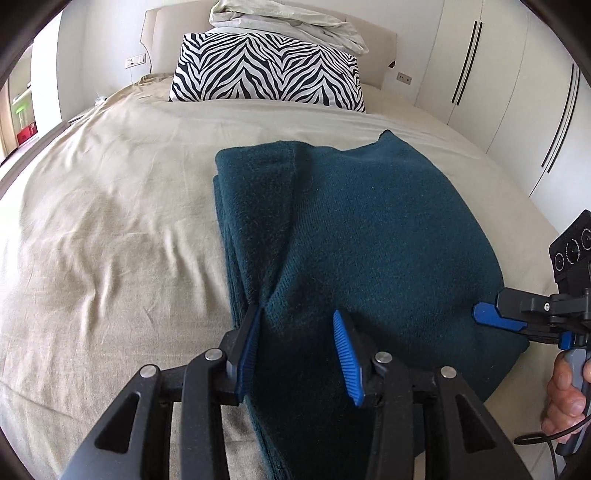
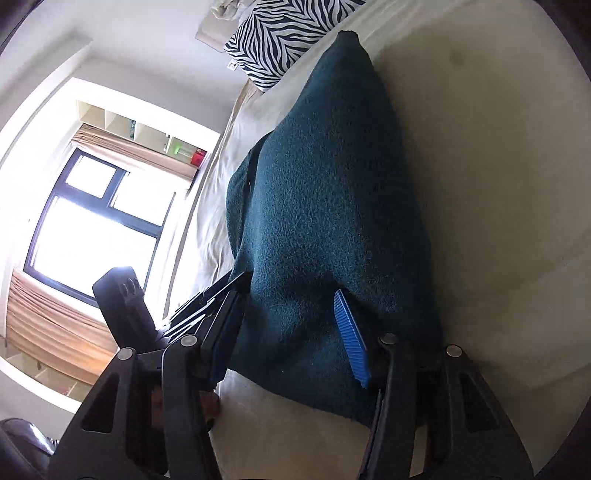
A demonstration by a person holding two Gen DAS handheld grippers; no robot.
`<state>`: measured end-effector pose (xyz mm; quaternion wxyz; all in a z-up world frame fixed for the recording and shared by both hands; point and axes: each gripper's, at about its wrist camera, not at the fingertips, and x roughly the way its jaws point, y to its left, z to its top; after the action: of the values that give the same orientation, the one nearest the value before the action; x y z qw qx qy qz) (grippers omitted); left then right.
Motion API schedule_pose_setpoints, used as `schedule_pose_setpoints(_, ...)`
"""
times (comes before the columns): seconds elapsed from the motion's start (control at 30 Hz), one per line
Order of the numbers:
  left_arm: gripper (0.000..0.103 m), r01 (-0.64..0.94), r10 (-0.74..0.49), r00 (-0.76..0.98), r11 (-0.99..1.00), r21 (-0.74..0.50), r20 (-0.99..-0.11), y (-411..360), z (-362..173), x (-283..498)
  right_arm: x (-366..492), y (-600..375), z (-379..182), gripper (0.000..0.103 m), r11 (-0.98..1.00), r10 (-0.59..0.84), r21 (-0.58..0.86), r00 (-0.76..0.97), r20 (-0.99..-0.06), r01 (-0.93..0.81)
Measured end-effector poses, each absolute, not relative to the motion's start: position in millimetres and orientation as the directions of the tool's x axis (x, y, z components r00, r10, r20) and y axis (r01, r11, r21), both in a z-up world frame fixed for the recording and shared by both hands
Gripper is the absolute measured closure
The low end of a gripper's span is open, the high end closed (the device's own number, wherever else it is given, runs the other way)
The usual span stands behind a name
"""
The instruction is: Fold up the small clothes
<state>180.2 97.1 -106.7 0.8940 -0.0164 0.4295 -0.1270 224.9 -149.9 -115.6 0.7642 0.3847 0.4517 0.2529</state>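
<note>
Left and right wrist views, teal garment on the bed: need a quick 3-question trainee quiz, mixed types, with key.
1. True or false: the left gripper has its jaws spread apart over the teal garment.
2. Multiple choice: what stands at the head of the bed? A) a striped suitcase B) a zebra-print pillow C) a laundry basket
3. Fill in: in the left wrist view, the right gripper meets the garment at its ____ edge.

Key
1. True. The blue pads are apart with cloth between them.
2. B, with crumpled pale bedding piled on top.
3. Right. In its own view the right gripper's jaws also stand apart, straddling the cloth.
</note>
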Motion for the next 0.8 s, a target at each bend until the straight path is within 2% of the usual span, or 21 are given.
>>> schedule_pose_setpoints(0.07, 0.059, 0.213, -0.241, 0.605, 0.967, -0.137, -0.759, 97.6, -107.6, 177.3, 220.2, -160.6, -118.0, 0.065, 0.538, 0.754, 0.843, 0.456, -0.472, -0.017)
schedule_pose_setpoints(0.27, 0.059, 0.208, -0.273, 0.603, 0.961, -0.183, -0.750, 103.2, -108.7, 175.5, 213.7, -165.1, -85.0, 0.062, 0.649, 0.701, 0.760, 0.411, -0.582, -0.031)
schedule_pose_setpoints(0.33, 0.060, 0.204, -0.282, 0.604, 0.959, -0.197, -0.746, 104.2, -108.8, 174.4, 223.5, -167.9, -65.0, 0.060, 0.620, 0.712, 0.782, 0.461, -0.529, -0.059)
schedule_pose_setpoints(0.4, 0.060, 0.202, -0.284, 0.605, 0.958, -0.202, -0.743, 103.8, -108.1, 172.8, 245.2, -164.1, -51.0, 0.059, 0.583, 0.732, 0.810, 0.476, -0.487, -0.068)
schedule_pose_setpoints(0.53, 0.060, 0.201, -0.303, 0.602, 0.953, -0.227, -0.739, 106.2, -109.1, 172.4, 311.6, -138.9, -51.3, 0.056, 0.547, 0.766, 0.836, 0.436, -0.473, -0.054)
schedule_pose_setpoints(0.67, 0.060, 0.200, -0.326, 0.598, 0.945, -0.258, -0.732, 110.9, -110.6, 171.5, 374.5, -108.1, -81.0, 0.058, 0.595, 0.727, 0.803, 0.406, -0.553, 0.028)
schedule_pose_setpoints(0.7, 0.060, 0.200, -0.331, 0.595, 0.943, -0.265, -0.732, 111.8, -111.3, 171.8, 386.5, -105.7, -92.9, 0.061, 0.613, 0.704, 0.788, 0.412, -0.578, 0.057)
schedule_pose_setpoints(0.8, 0.060, 0.201, -0.350, 0.586, 0.936, -0.288, -0.730, 114.1, -112.1, 173.0, 407.6, -115.1, -108.6, 0.087, 0.632, 0.649, 0.763, 0.446, -0.617, 0.136)
